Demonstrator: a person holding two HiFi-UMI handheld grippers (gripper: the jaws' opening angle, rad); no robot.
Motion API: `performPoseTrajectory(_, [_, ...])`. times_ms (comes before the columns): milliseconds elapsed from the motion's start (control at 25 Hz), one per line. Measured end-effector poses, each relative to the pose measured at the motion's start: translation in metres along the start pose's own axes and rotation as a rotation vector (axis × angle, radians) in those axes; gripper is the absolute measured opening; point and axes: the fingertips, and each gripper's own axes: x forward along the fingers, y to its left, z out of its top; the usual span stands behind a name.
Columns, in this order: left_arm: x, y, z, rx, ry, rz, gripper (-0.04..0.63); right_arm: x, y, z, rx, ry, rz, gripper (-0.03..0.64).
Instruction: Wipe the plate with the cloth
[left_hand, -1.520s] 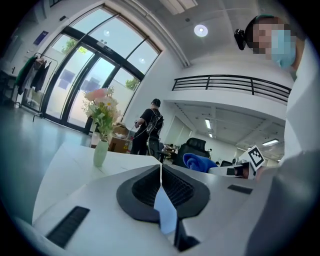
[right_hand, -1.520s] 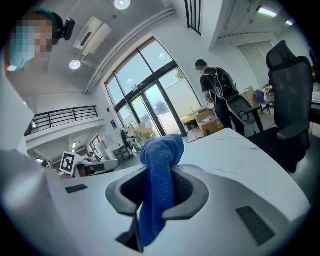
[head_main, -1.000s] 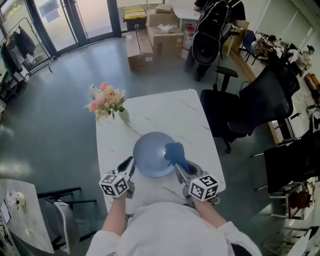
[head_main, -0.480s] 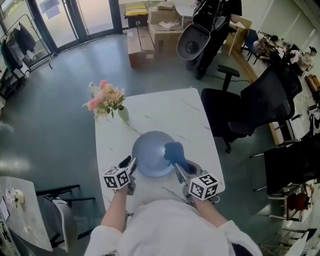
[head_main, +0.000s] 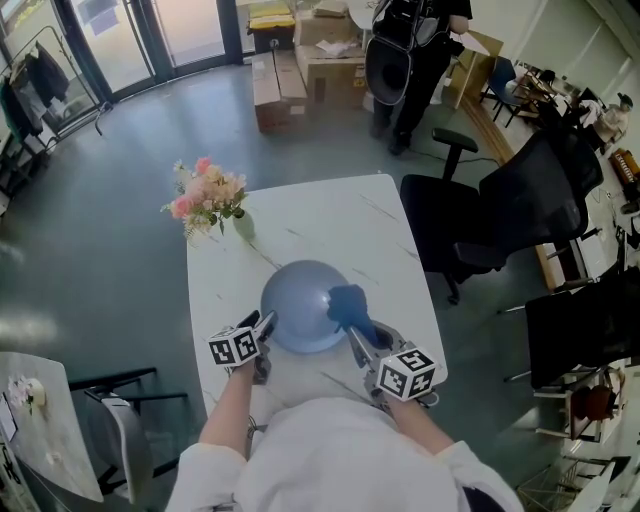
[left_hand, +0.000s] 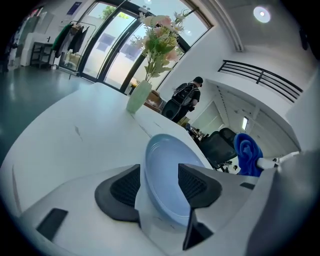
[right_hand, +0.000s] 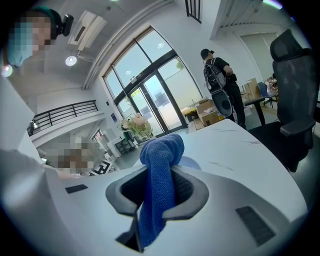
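Observation:
A pale blue plate (head_main: 298, 300) lies on the white marble table (head_main: 330, 220), close to the near edge. My left gripper (head_main: 262, 335) is at the plate's near-left rim. In the left gripper view the plate (left_hand: 165, 175) rim passes between the two pads and my left gripper (left_hand: 159, 172) is opening, with a gap on each side of the rim. My right gripper (head_main: 358, 335) is shut on a blue cloth (head_main: 347, 300), which rests over the plate's right side. In the right gripper view the cloth (right_hand: 159, 170) bunches up between the jaws of my right gripper (right_hand: 159, 186).
A vase of pink flowers (head_main: 205, 200) stands at the table's far left corner. A black office chair (head_main: 490, 220) is beside the table's right edge. A person in black (head_main: 410, 50) and cardboard boxes (head_main: 300, 60) are on the floor beyond the table.
My left gripper has sunk toward the table at the plate's near-left rim and rolled a little. The right gripper and cloth have stayed put. The person at the back has shifted left.

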Motion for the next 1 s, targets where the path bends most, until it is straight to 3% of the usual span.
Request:
performPoseTrajectory(400, [0.016, 0.011, -0.019, -0.039, 0.095, 0.043, 0.222, -0.004, -0.004, 0.001, 0.003, 0.003, -0.015, 0.092])
performPoseTrajectory(440, [0.017, 0.012, -0.018, -0.035, 0.099, 0.055, 0.210, -0.005, -0.006, 0.001, 0.004, 0.002, -0.019, 0.092])
performPoseTrajectory(560, [0.017, 0.017, -0.018, -0.033, 0.108, 0.093, 0.086, -0.007, -0.009, 0.000, 0.011, 0.002, -0.029, 0.092])
performPoseTrajectory(1000, [0.020, 0.020, -0.016, -0.033, 0.122, 0.153, 0.047, -0.011, -0.013, -0.001, 0.018, -0.004, -0.043, 0.092])
